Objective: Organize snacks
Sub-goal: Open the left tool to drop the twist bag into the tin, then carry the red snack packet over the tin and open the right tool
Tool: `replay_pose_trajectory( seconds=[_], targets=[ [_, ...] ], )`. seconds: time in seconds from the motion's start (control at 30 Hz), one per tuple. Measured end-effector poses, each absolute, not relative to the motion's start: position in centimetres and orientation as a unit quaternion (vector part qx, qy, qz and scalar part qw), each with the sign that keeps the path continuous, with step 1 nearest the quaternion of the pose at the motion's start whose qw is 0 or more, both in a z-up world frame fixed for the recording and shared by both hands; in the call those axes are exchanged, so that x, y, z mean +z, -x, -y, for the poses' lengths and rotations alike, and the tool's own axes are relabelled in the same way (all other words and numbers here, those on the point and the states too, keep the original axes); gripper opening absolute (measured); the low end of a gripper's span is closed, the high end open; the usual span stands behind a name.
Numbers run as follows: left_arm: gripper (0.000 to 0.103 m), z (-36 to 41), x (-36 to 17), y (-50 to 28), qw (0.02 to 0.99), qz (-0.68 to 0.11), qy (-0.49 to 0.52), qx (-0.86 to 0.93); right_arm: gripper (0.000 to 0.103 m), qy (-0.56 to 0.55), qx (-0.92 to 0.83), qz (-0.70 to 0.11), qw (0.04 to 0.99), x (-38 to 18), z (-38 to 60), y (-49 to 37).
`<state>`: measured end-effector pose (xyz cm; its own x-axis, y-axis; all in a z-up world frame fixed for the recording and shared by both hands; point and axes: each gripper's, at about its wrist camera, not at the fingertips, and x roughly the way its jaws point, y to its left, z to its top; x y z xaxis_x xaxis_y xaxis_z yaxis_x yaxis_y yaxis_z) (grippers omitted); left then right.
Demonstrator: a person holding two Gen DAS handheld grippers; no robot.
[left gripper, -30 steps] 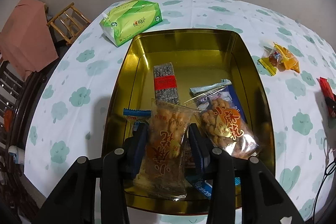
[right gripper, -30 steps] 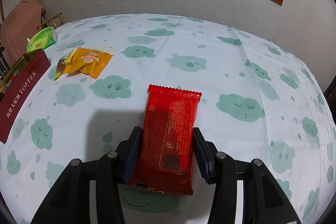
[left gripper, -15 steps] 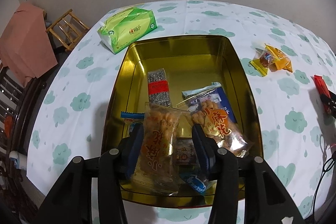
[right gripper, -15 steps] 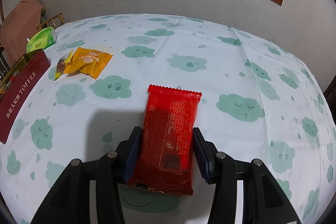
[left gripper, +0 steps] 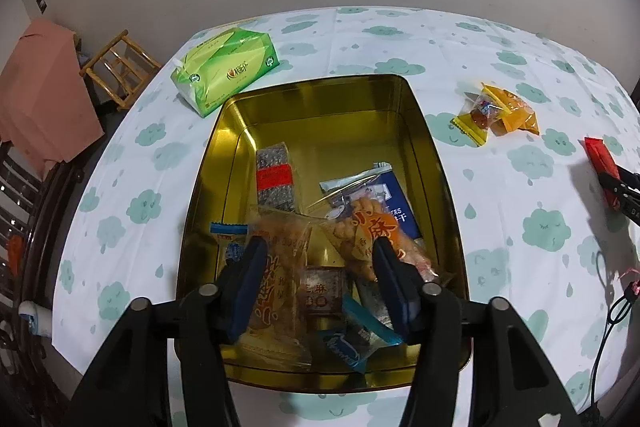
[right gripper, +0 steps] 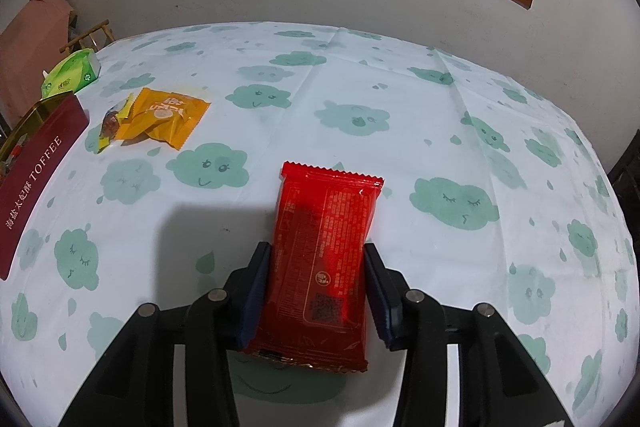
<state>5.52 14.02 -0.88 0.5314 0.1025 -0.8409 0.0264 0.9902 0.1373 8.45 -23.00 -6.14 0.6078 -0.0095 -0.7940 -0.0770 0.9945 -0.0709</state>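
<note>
Closing on the red packet (right gripper: 324, 259), the right gripper (right gripper: 316, 291) has a jaw on each long side; the left pad looks to touch the wrapper while a thin gap shows at the right one, so the pinch is not yet made. The packet lies flat on the tablecloth (right gripper: 400, 75), well right of the gold tin (left gripper: 436, 163). A good grip would likely take the wrapper squarely across its width, low near the cloth, and lift only once both pads press, since slick film may slide. The left gripper (left gripper: 320, 287) hangs over the tin with jaws opening; a clear bag (left gripper: 280, 287) of fried twists lies between them, apparently let go among the other snacks. Two yellow sweets (left gripper: 496, 111) wait on the cloth, right of the tin.
</note>
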Motion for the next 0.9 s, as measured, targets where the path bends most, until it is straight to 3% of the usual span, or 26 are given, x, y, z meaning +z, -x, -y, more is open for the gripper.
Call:
replay_pose_trajectory(
  seconds=[0.3, 0.9],
  targets=[
    [0.055, -13.4, -0.6, -5.9, 0.875, -0.480, -0.067, 0.014, 0.044, 0.034, 0.007, -0.444, 0.895, -5.9, 23.4, -7.9],
    [0.079, -13.1, 0.2, -5.6, 0.884, -0.464, -0.052, 0.011, 0.044, 0.010, 0.052, -0.410, 0.910, -1.7, 19.7, -6.4]
  ],
)
